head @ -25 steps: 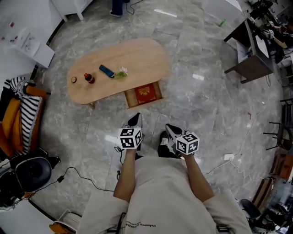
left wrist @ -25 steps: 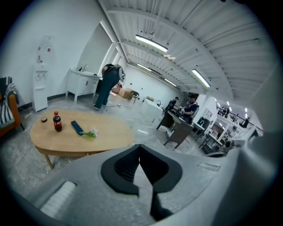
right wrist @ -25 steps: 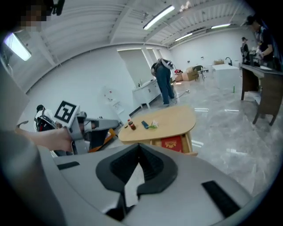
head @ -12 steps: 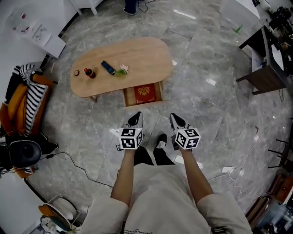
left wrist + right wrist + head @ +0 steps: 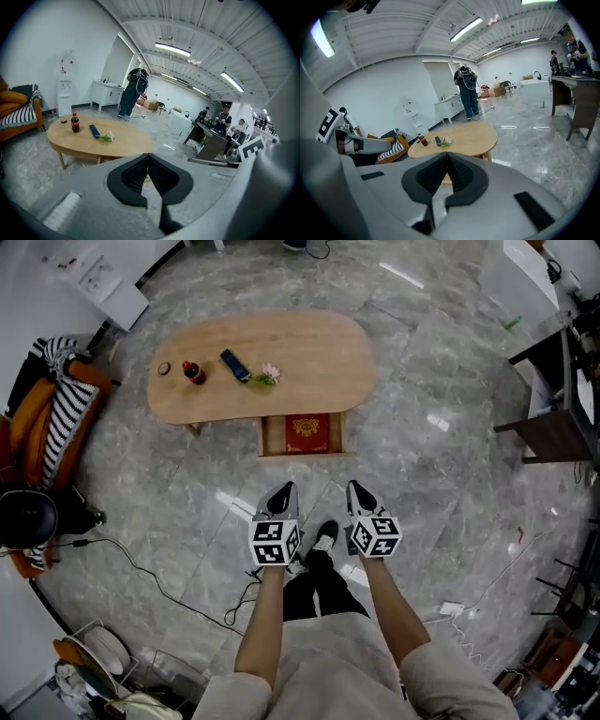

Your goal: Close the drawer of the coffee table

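Observation:
An oval wooden coffee table stands on the marble floor ahead of me. Its drawer is pulled out toward me, with a red patterned item inside. My left gripper and right gripper hang side by side over the floor, well short of the drawer, both shut and empty. In the left gripper view the table lies ahead, and the gripper has its jaws together. The right gripper view shows the table beyond the shut right gripper.
On the tabletop sit a cola bottle, a dark remote-like object, a small sprig and a cap. A striped sofa is left, cables cross the floor, a dark desk is right. A person stands beyond.
I have stepped so the table and drawer now sit more squarely ahead. Both grippers stay shut and side by side, a little lower in the head view.

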A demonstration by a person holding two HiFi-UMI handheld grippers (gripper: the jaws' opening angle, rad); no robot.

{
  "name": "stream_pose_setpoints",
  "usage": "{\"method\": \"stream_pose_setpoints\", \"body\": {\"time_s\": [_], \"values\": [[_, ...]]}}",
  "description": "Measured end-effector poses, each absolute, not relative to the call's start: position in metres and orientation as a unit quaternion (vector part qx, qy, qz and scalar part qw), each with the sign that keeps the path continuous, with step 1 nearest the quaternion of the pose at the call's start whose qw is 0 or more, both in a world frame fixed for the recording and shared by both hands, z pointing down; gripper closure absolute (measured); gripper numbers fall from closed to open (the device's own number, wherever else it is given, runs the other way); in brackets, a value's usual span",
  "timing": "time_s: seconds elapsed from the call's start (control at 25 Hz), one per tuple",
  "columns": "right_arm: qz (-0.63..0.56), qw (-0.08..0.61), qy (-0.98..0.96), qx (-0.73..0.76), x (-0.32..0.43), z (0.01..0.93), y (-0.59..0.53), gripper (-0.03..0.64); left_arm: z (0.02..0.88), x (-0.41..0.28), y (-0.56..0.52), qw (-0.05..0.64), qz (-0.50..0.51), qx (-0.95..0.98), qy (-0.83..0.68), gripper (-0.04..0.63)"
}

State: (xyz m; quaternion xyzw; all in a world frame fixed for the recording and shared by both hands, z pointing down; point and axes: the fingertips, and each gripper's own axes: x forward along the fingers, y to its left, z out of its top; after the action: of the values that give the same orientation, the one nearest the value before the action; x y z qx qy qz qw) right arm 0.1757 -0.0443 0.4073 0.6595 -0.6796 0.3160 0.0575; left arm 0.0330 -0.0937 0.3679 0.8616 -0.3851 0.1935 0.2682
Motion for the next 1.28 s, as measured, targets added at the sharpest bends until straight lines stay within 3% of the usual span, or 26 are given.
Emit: {"method": "stream_pose_setpoints", "body": {"time_s": [0.44, 0.88, 1.28], "values": [[0.274, 0.125, -0.703, 0.644, 0.176, 0.547, -0.057, 0.601, 0.489, 0.013, -0.12, 0.279, 0.148, 0.849, -0.423, 0.586], [0.153, 0.055, -0.713, 0.682, 0.145, 0.698, -0.13, 0.6, 0.69, 0.026, -0.163, 0.203, 0.104, 0.864, -0.449, 0.586], [0.095, 0.028, -0.725, 0.682, 0.107, 0.79, -0.143, 0.6, 0.784, 0.02, -0.165, 0.144, 0.077, 0.884, -0.437, 0.586]]}}
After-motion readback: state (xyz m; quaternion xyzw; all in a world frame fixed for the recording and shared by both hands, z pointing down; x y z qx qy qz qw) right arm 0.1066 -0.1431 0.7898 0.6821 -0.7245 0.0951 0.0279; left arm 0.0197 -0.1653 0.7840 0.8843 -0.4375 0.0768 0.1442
